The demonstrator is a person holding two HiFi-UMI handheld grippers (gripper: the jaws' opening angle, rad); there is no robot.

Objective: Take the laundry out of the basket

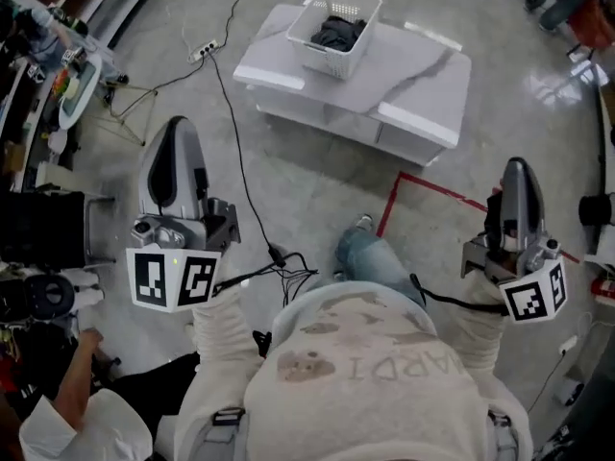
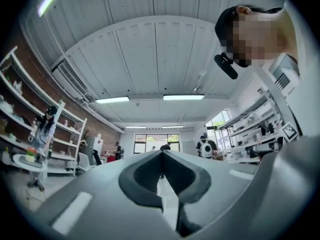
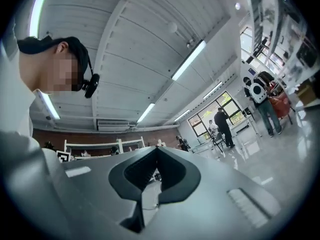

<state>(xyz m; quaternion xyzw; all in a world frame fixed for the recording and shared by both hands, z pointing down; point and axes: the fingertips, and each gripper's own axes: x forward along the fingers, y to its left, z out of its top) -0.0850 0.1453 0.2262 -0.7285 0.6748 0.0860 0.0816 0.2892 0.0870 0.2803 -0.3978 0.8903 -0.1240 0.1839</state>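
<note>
Left gripper and right gripper both clenched on nothing, near the person. Far off, white basket holds dark laundry on a white table.

Left gripper, right gripper, both raised, well apart, fingers seemingly pressed together, empty

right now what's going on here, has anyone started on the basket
Not yet. A person stands back from the low white table, holding the left gripper and the right gripper up near the body, both aimed towards the ceiling. Both pairs of jaws are closed on nothing. The dark laundry lies untouched in the white slatted plastic basket on that table.
</note>
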